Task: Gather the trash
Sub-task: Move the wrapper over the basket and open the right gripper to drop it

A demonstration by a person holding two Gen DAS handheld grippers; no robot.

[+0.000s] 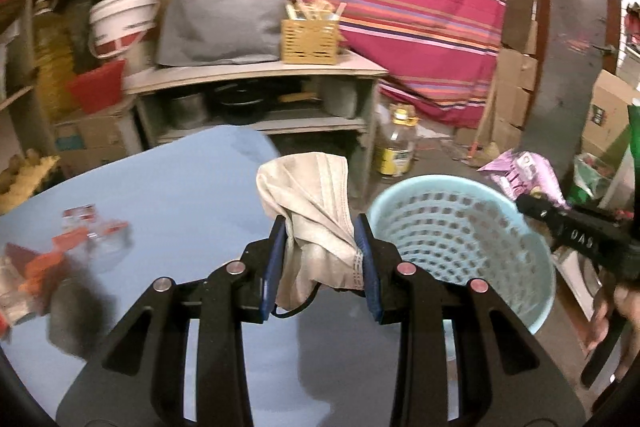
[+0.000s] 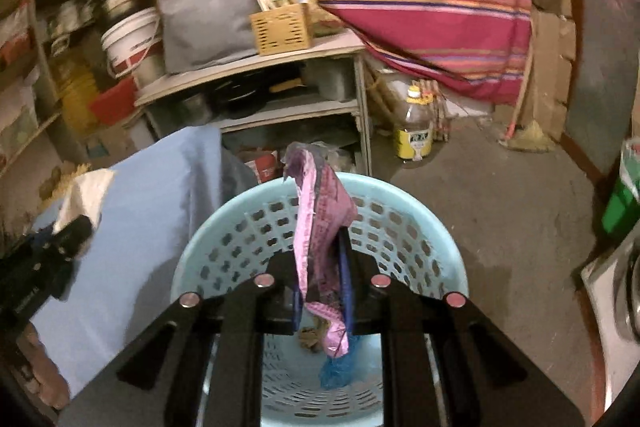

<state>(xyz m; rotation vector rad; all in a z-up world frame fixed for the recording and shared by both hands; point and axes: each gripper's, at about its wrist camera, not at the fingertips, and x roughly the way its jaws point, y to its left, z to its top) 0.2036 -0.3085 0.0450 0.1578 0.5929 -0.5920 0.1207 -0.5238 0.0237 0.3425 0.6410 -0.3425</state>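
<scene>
My left gripper [image 1: 322, 247] is shut on a crumpled white face mask [image 1: 312, 195] and holds it above the blue table [image 1: 160, 187], just left of the light blue perforated basket [image 1: 460, 227]. My right gripper [image 2: 322, 259] is shut on a pink wrapper [image 2: 316, 219] and holds it over the open basket [image 2: 248, 235]. A blue scrap [image 2: 340, 367] and brown bits lie at the basket's bottom. Clear plastic packaging with orange and red print [image 1: 60, 255] lies on the table at the left. The right gripper [image 1: 576, 235] with the pink wrapper [image 1: 524, 171] shows at the right of the left wrist view.
A grey shelf unit [image 1: 256, 75] with a grey bag and a woven box stands behind the table. A yellow-labelled bottle [image 1: 396, 143] stands on the floor beside it. A striped red cloth hangs behind. Cardboard boxes and a green bin [image 2: 624, 195] are at the right.
</scene>
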